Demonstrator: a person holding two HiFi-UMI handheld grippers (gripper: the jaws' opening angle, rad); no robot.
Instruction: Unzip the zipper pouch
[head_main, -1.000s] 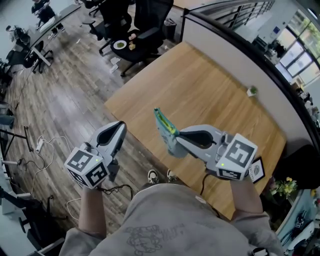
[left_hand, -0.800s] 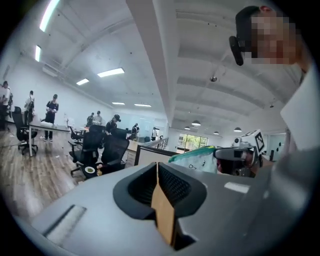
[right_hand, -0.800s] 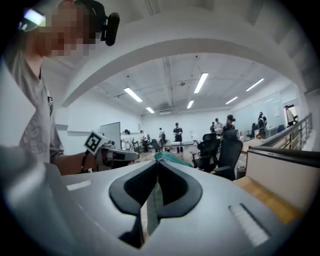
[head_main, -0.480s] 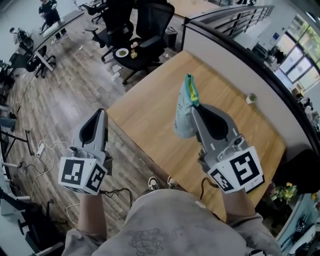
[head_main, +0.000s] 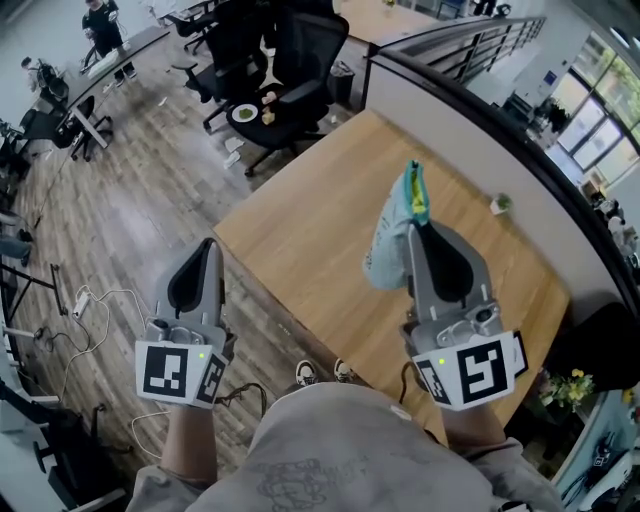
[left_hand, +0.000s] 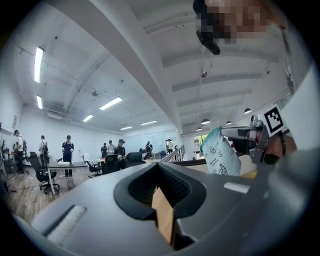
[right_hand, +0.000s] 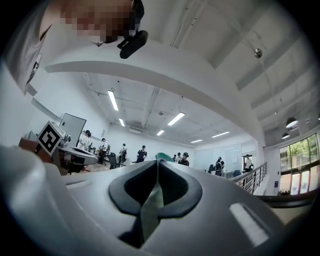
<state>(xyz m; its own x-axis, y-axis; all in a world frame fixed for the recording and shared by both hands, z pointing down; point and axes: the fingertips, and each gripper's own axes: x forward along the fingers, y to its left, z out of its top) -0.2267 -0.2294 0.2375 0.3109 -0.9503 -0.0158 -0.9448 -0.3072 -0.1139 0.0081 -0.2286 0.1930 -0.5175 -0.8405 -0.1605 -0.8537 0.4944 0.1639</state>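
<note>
The right gripper (head_main: 418, 228) clamps the pouch (head_main: 388, 255), which hangs above the table (head_main: 300, 225). The left gripper (head_main: 205, 250), beside the table's edge, is closed and empty. Next it likely needs to open and pinch the zipper pull.

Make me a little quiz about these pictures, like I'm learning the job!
1. Fill the gap: the left gripper has its jaws ____, with nothing between them.
2. Pick one: what holds the zipper pouch up above the wooden table? A) the left gripper B) the right gripper C) both grippers
3. True or false: the zipper pouch lies flat on the wooden table.

Key: 1 shut. 2 B. 3 false, it hangs in the air from the right gripper.
</note>
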